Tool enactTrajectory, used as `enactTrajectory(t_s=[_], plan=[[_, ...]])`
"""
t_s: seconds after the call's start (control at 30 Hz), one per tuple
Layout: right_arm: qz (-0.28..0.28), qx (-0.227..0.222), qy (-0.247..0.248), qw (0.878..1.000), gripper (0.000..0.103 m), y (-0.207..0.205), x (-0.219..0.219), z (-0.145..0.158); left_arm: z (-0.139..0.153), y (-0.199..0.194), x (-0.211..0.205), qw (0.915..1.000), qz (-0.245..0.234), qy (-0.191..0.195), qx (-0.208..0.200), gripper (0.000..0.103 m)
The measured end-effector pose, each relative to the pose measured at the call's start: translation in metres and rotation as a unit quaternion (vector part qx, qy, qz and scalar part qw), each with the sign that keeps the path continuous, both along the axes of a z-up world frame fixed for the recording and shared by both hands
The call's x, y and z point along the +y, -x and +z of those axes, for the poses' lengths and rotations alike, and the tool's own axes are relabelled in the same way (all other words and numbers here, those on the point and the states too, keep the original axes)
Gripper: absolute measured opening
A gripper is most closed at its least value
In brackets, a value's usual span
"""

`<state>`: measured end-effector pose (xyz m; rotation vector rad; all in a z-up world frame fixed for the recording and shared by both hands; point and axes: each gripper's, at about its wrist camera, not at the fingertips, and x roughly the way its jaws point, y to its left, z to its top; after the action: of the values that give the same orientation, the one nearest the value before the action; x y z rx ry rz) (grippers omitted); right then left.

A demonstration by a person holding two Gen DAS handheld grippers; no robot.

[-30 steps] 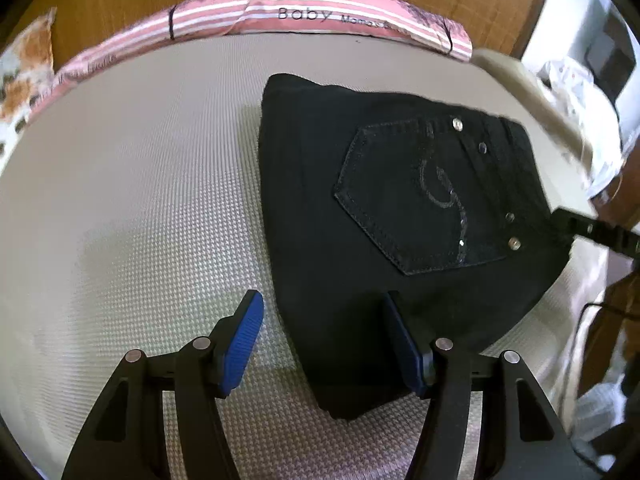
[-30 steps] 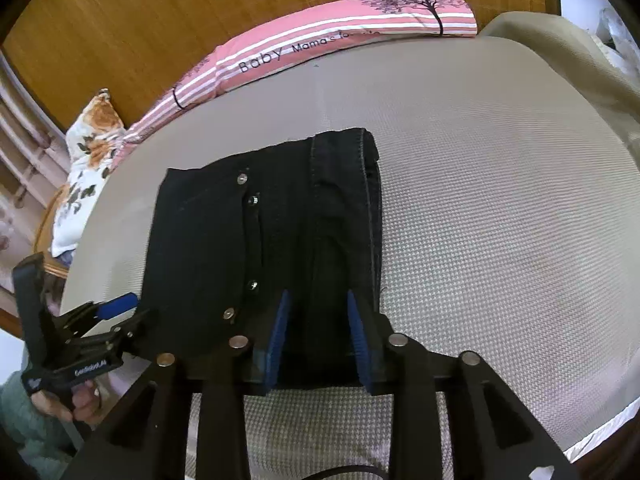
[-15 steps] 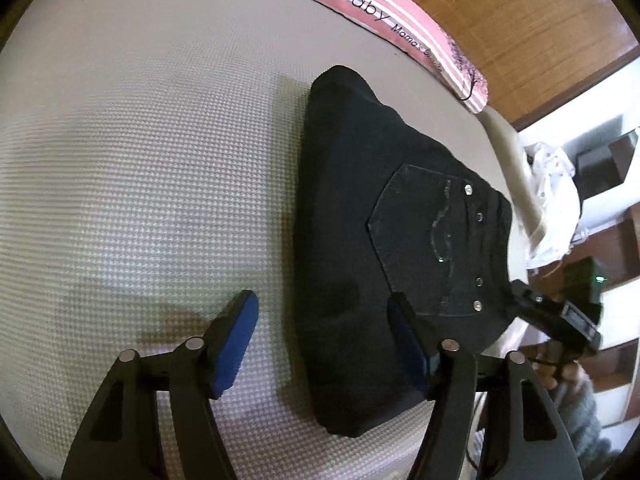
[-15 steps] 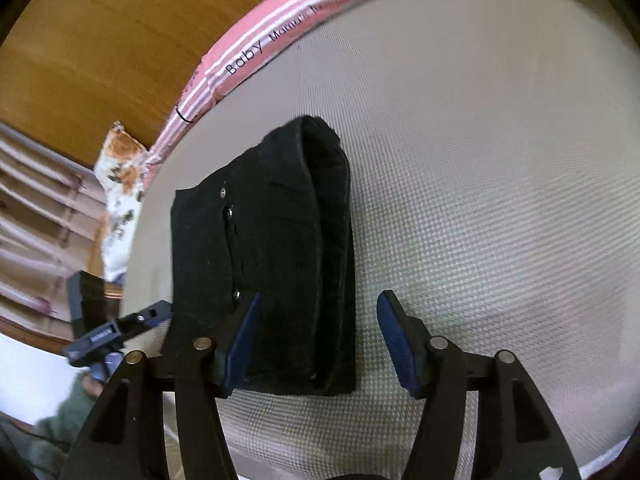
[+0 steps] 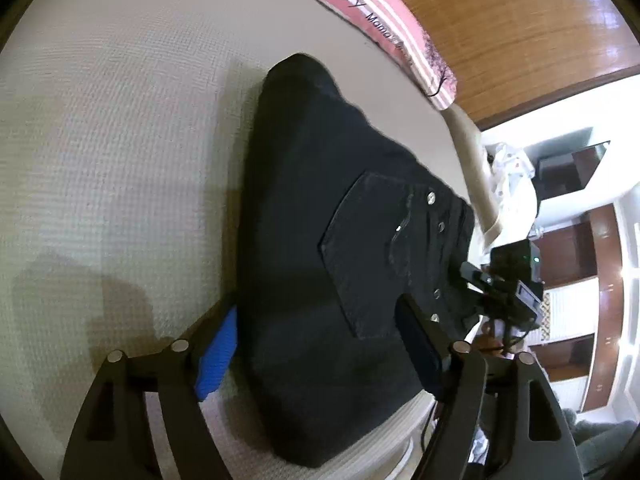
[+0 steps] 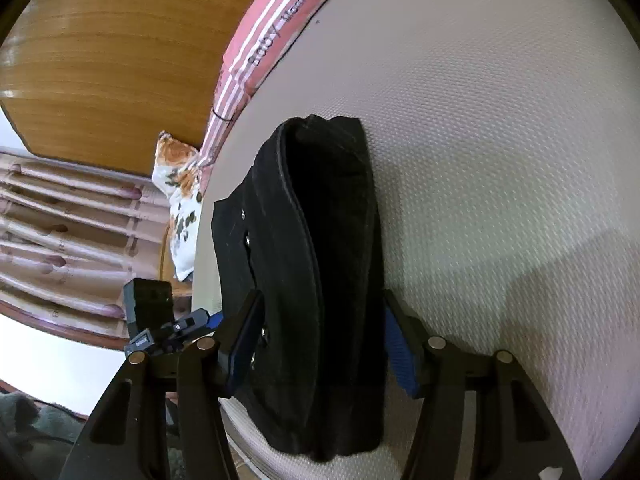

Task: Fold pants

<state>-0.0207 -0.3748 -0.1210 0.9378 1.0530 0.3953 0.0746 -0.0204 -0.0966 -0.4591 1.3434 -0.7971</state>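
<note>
In the left wrist view, one pair of black pants [image 5: 320, 240] lies folded into a thick bundle on the cream textured bedspread [image 5: 112, 128], its near end reaching over the bed's edge. One back pocket [image 5: 368, 256] faces up, and four metal studs can be counted along its waistband side. The left gripper [image 5: 320, 356] has its two fingers spread wide, one on either side of the bundle: the blue pad [image 5: 218, 356] of one sits just beside the cloth's edge on the bedspread, the other finger rests against the top of the fabric near the pocket; whether they press the cloth cannot be told. Beyond the waistband one more tool appears, the right gripper [image 5: 504, 292], at the far end of the bundle. One pink striped pillow [image 5: 384, 12] printed "Baby" lies along the wooden headboard [image 5: 520, 20]. In the right wrist view, the same single bundle [image 6: 316, 280] is seen end-on, its stacked layers showing as a tall dark slab on the bedspread [image 6: 500, 140]. The right gripper [image 6: 320, 348] is also opened wide, its two blue-padded fingers flanking the bundle on each side, close to the cloth and not visibly pinching it. The left gripper [image 6: 176, 324] shows at the lower left. One floral cushion [image 6: 180, 196] lies beside the pink pillow [image 6: 272, 40].
</note>
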Motion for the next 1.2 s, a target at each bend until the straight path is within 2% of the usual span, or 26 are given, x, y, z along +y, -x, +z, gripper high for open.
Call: enactTrajectory(t_s=[0.17,0.3,0.37,0.5,0.53,0.63,0.73,0.87,1.2], plan=[[0.032,-0.003,-0.008,0.999,0.051,-0.018,0.006,-0.002,-0.002,-0.01,-0.008,0.9996,-0.002,0.027,-0.006,0.079],[0.026,-0.008,-0.01,1.0,0.043,-0.027,0.008,-0.008,-0.001,-0.014,-0.01,0.9993,0.005,0.033,-0.018,0.079],[0.015,-0.006,-0.008,1.0,0.042,-0.026,0.009,-0.009,0.003,-0.01,-0.014,0.9993,0.007,0.007,-0.036,0.073],[-0.015,-0.001,-0.001,1.0,0.039,-0.019,0.012,-0.007,0.009,0.002,-0.019,0.9934,0.006,-0.078,-0.084,0.039],[-0.021,-0.001,0.007,1.0,0.039,-0.018,0.015,-0.006,0.01,0.002,-0.02,0.9923,0.008,-0.088,-0.086,0.036],[-0.035,0.0,0.026,0.999,0.038,-0.019,0.021,0.001,0.013,0.004,-0.026,0.9893,0.02,-0.114,-0.089,0.031],[-0.044,0.004,0.058,0.997,0.037,-0.021,0.028,0.01,0.023,0.014,-0.04,0.9782,0.011,-0.163,-0.127,0.027],[-0.05,0.005,0.08,0.995,0.033,-0.024,0.034,0.021,0.029,0.022,-0.05,0.9661,0.0,-0.204,-0.158,0.023],[-0.051,0.001,0.105,0.993,0.028,-0.024,0.056,0.047,0.043,0.025,-0.044,0.9639,-0.002,-0.204,-0.171,0.016]])
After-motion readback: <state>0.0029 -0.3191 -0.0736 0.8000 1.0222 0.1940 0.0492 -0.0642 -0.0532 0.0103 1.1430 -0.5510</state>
